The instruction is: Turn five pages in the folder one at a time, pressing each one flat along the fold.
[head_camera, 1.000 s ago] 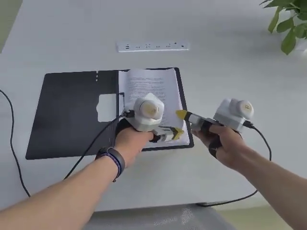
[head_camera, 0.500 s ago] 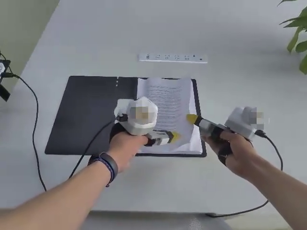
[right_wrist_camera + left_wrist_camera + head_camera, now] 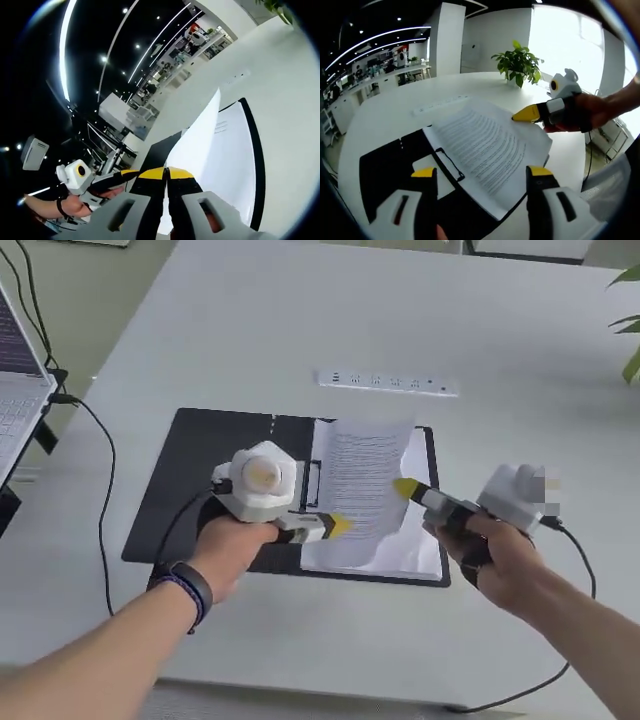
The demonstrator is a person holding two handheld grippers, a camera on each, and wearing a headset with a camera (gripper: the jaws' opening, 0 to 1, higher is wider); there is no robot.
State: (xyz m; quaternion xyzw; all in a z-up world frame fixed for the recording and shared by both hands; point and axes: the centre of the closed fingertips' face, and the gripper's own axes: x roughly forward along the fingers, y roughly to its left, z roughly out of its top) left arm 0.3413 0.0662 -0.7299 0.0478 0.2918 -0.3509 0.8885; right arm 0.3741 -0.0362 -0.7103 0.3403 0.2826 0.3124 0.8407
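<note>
Your right gripper (image 3: pixel 405 487) is now pinching the page (image 3: pixel 365 480) at its 3 o'clock edge, lifted off the folder (image 3: pixel 200 490); left gripper (image 3: pixel 337 527) sits open at 6 o'clock. Turn's underway.

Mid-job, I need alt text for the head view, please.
The right hand-held gripper pinches the edge of a printed page, lifted off the open black folder on a white table. The left hand-held gripper hovers over the folder's near edge, a power strip beyond.
</note>
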